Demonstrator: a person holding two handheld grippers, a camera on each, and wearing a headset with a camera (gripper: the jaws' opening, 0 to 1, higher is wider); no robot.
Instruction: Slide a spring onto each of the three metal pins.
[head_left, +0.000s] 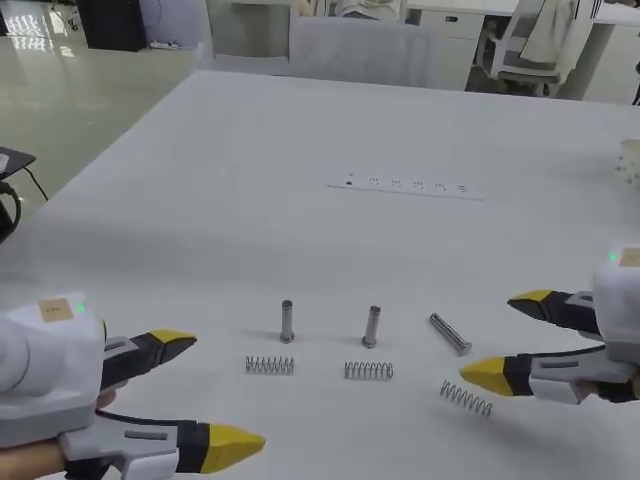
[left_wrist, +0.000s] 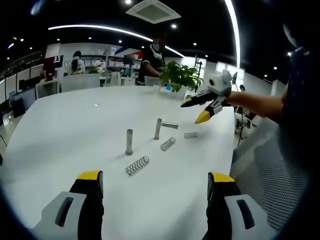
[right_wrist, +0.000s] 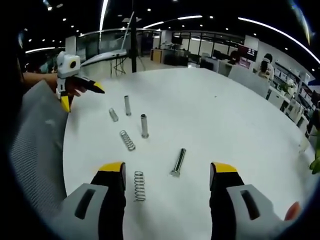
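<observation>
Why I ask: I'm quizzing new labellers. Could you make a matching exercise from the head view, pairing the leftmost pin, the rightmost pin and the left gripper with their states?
Things:
1. leftmost pin
2. rightmost pin
3. left gripper

States:
A. open, holding nothing
B. standing upright
C. lying on its side

Pairs: 1-B; 2-C; 3-A.

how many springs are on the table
3 springs, all lying loose: left spring before the left upright pin, middle spring before the middle upright pin, right spring near the fallen pin.
</observation>
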